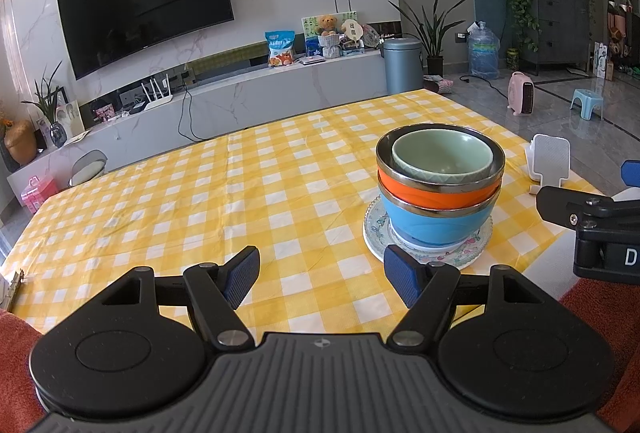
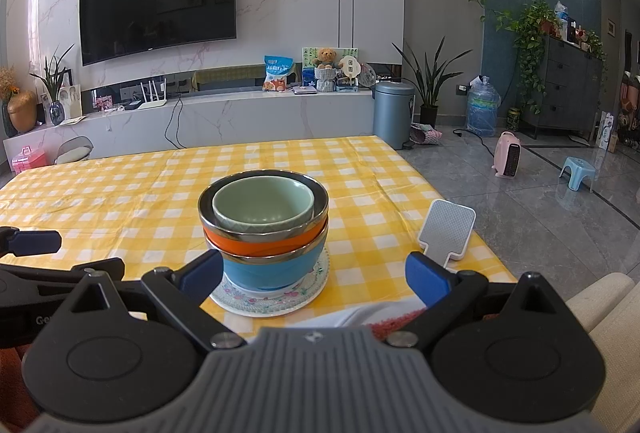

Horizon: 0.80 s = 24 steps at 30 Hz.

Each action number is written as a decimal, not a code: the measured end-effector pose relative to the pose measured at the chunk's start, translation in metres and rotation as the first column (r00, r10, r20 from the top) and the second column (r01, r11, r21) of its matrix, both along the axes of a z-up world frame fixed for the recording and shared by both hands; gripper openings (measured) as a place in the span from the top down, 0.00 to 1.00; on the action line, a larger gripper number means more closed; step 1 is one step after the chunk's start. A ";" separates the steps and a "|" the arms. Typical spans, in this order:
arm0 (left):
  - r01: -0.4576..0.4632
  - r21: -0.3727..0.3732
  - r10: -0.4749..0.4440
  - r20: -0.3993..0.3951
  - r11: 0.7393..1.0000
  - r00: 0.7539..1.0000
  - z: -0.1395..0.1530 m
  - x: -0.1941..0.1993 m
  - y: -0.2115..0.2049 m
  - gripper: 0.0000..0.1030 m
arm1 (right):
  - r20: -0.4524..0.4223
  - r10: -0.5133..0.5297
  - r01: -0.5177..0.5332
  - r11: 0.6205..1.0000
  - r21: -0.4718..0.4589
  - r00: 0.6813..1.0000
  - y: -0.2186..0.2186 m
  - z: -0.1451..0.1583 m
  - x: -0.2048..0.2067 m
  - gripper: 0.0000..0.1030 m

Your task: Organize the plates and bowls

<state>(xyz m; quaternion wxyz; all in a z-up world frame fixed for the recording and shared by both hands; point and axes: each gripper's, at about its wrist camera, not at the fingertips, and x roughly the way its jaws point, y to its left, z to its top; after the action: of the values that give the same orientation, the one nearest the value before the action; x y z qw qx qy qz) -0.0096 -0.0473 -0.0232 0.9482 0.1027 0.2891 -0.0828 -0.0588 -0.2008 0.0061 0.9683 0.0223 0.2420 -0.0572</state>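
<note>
Right wrist view: one checked table; one floral plate carrying three nested bowls: blue bowl, orange bowl, green bowl. Stack ahead of right gripper, fingers spread, empty. Left gripper spread, empty, stack ahead-right.

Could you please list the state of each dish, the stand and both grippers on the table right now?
Green bowl: upright, empty, nested in the orange bowl.
Orange bowl: upright, nested in the blue bowl.
Blue bowl: upright, standing on the floral plate.
Floral plate: flat on the checked tablecloth.
White phone stand: upright, nothing on it.
Left gripper: open, holding nothing.
Right gripper: open, holding nothing.
</note>
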 end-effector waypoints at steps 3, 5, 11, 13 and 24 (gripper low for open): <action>0.001 0.001 -0.001 0.000 1.000 1.000 0.000 0.000 0.000 0.19 | 0.000 0.000 0.000 1.000 0.000 1.000 0.000 0.000 0.000 0.07; 0.002 0.002 -0.002 0.000 1.000 1.000 0.000 0.000 0.000 0.19 | 0.000 0.000 0.000 1.000 0.000 1.000 0.000 0.000 0.000 0.07; 0.003 0.008 -0.003 0.003 1.000 1.000 0.000 0.000 0.000 0.19 | 0.000 0.000 0.000 1.000 0.001 1.000 0.000 0.000 0.000 0.07; 0.003 0.008 -0.003 0.003 1.000 1.000 0.000 0.000 0.000 0.19 | 0.000 0.000 0.000 1.000 0.001 1.000 0.000 0.000 0.000 0.07; 0.003 0.008 -0.003 0.004 1.000 1.000 0.000 0.000 -0.001 0.19 | 0.000 0.000 0.000 1.000 0.001 1.000 0.000 0.000 0.000 0.07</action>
<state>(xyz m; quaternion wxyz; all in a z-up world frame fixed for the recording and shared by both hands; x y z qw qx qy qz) -0.0100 -0.0478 -0.0230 0.9481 0.1073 0.2876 -0.0828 -0.0590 -0.2009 0.0061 0.9683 0.0228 0.2421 -0.0571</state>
